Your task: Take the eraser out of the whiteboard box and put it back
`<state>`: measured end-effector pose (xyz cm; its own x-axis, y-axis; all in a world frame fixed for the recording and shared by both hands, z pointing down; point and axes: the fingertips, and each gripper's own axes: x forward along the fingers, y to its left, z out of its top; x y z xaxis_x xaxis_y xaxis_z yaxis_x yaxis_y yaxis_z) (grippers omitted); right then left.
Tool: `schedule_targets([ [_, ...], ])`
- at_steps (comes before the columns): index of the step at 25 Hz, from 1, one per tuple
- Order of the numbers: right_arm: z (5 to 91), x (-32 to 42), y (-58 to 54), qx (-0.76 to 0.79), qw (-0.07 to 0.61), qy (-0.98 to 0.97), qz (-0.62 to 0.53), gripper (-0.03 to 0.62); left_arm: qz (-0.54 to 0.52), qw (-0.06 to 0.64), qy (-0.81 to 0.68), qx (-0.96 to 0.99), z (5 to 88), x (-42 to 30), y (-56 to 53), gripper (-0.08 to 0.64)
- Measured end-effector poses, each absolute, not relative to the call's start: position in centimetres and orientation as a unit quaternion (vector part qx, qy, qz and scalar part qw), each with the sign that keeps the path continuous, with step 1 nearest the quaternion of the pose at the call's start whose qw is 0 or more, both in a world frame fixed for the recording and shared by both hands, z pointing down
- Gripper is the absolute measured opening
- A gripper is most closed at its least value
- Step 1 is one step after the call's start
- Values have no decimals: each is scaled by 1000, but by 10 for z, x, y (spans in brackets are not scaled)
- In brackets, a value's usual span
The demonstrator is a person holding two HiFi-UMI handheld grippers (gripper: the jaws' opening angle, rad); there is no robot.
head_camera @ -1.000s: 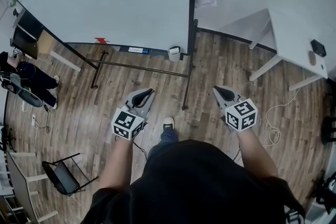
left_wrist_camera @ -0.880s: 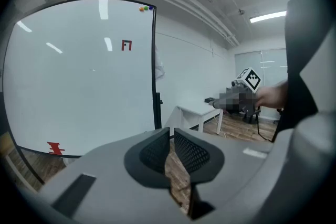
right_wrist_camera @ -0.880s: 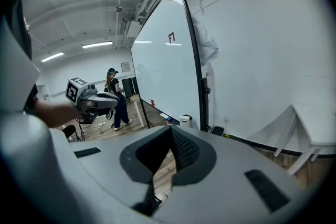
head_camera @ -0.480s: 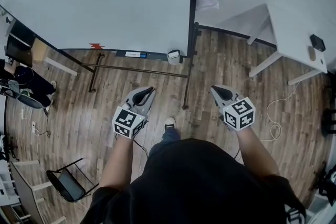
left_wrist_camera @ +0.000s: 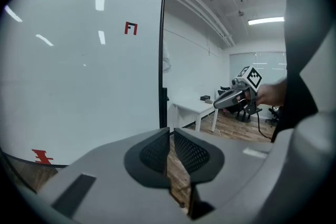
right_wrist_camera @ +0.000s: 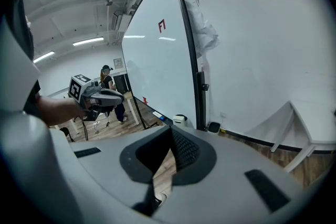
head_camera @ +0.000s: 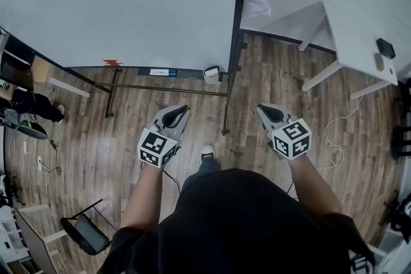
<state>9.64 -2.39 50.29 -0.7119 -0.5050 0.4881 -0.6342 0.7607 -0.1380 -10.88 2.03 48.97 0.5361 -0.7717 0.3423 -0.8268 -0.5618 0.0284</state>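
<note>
The whiteboard [head_camera: 128, 9] stands ahead, with a tray along its lower edge. At the tray's right end sits a small white box [head_camera: 212, 73], which also shows past the jaws in the right gripper view [right_wrist_camera: 180, 119]. I cannot make out the eraser. My left gripper [head_camera: 183, 110] is held over the wooden floor, well short of the tray, its jaws shut and empty [left_wrist_camera: 171, 131]. My right gripper [head_camera: 259, 108] hangs level with it to the right, pads together with nothing between them [right_wrist_camera: 170, 129].
A white table [head_camera: 359, 35] with a small dark object [head_camera: 386, 48] stands at the right. The whiteboard's stand bars [head_camera: 167, 88] cross the floor ahead. A folding chair [head_camera: 83, 233] is at lower left, a person [head_camera: 26, 106] sits far left, and a cable [head_camera: 334, 151] lies at the right.
The whiteboard tray and box have slid lower in the head view, nearer to me. Both grippers went forward with me and stay shut and empty.
</note>
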Motion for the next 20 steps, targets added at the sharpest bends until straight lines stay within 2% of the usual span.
schedule_targets([
  [20,501,47,-62,339,224,-901,155,-6,149,96,-413,893,497,-144,-42,37],
])
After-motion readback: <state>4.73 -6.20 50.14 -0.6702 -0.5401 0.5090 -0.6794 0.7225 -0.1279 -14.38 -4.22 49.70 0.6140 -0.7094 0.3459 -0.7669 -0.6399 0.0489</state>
